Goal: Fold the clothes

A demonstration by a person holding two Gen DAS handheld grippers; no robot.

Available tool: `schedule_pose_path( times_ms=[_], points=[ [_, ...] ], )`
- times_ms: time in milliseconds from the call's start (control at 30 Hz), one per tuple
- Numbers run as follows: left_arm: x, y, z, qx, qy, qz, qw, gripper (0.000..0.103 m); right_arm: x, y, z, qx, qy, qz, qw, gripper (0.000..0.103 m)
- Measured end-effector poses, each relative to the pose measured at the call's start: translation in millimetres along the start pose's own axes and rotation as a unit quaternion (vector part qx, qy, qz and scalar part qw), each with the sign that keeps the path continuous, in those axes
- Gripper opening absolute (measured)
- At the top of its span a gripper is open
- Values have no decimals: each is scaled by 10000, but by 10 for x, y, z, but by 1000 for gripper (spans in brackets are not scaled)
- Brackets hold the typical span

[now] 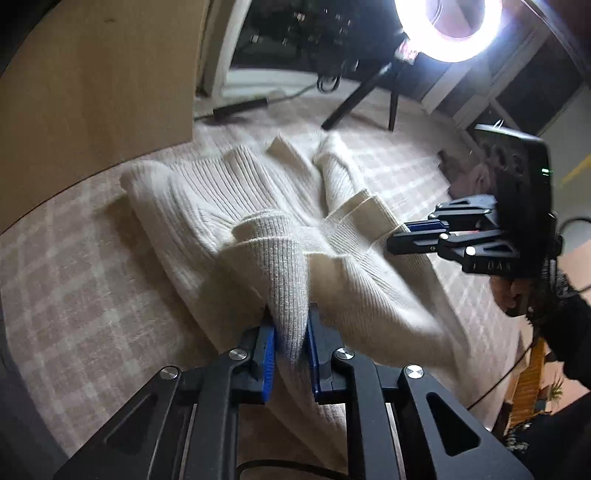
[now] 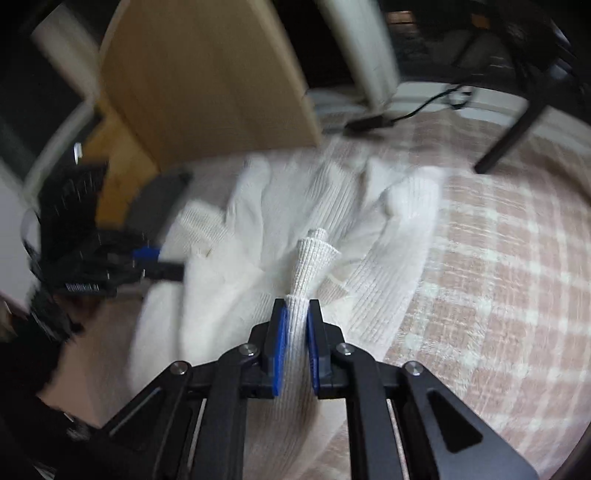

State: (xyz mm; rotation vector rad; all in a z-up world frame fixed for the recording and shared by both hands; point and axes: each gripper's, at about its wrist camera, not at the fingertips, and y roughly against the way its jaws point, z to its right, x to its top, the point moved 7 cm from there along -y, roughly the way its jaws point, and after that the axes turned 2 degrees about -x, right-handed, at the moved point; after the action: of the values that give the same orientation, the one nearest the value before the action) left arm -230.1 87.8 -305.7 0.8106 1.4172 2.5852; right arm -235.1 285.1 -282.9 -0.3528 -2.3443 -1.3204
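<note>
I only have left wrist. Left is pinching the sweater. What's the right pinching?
Observer: Right gripper is shut on a ribbed fold of the same sweater.
Operator: Anything left of the sweater I can't see?
Observer: A dark flat object at its left edge, against the wooden panel.
Operator: Is that view sharp?
Observer: No, heavily blurred; the left gripper is only a smear.

Pink-and-cream checked rug (image 1: 74, 295) underfoot. Light wooden panel (image 1: 92, 81) standing at the rug's far left edge. Glaring ring light (image 1: 448, 22) on black tripod legs (image 1: 354, 99) beyond the far edge. Dark window panes (image 1: 532, 92) behind, white-framed.
</note>
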Motion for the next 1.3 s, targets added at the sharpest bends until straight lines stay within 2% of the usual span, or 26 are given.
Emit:
schedule_pose_path(
  times_ms=[133,233,367,500,567,667,767,800,867,933,967,1033,1133,1200,1233,1300],
  points=[
    [108,302,-130,-244,272,382,9986,13,264,263,57,73,-240,557,9981,10],
    [301,472,-209,-297,268,660,9970,13,539,297,70,-167,-40,752,9970,10],
    [617,418,-337,-290,170,755,9966,13,836,77,259,-457,26,703,9965,10],
    [785,166,-638,-381,433,628,9964,13,923,-319,565,-644,-127,406,9970,10],
    [762,-13,-834,-459,656,469,9957,13,851,-477,649,-722,-164,210,9970,10],
    [681,-212,-1005,-544,844,286,9945,14,807,-569,633,-973,130,208,9950,11],
    [673,-223,-1057,-504,896,299,9942,25,823,-545,595,-1220,228,116,9922,18],
    [684,-198,-1061,-437,910,318,9944,29,834,-515,584,-1319,241,99,9909,22],
    [705,-79,-1046,-171,832,408,9956,30,832,-304,534,-1678,365,284,9847,31],
    [707,89,-1044,140,713,551,9958,29,792,-45,436,-1875,530,610,9789,32],
    [696,220,-1027,322,633,665,9953,29,757,56,368,-1830,600,757,9784,32],
    [696,398,-955,457,516,873,9938,29,652,138,200,-1454,668,901,9830,33],
    [707,414,-671,74,257,1000,9946,29,483,-46,64,-1055,585,669,9904,33],
    [704,240,-539,-188,217,847,9960,33,328,-295,163,-1172,419,305,9918,33],
    [675,97,-521,-204,236,681,9972,33,243,-390,229,-1291,386,215,9907,33],
    [579,-220,-553,50,205,328,9992,30,72,-464,314,-1545,531,239,9863,34]
  ],
)
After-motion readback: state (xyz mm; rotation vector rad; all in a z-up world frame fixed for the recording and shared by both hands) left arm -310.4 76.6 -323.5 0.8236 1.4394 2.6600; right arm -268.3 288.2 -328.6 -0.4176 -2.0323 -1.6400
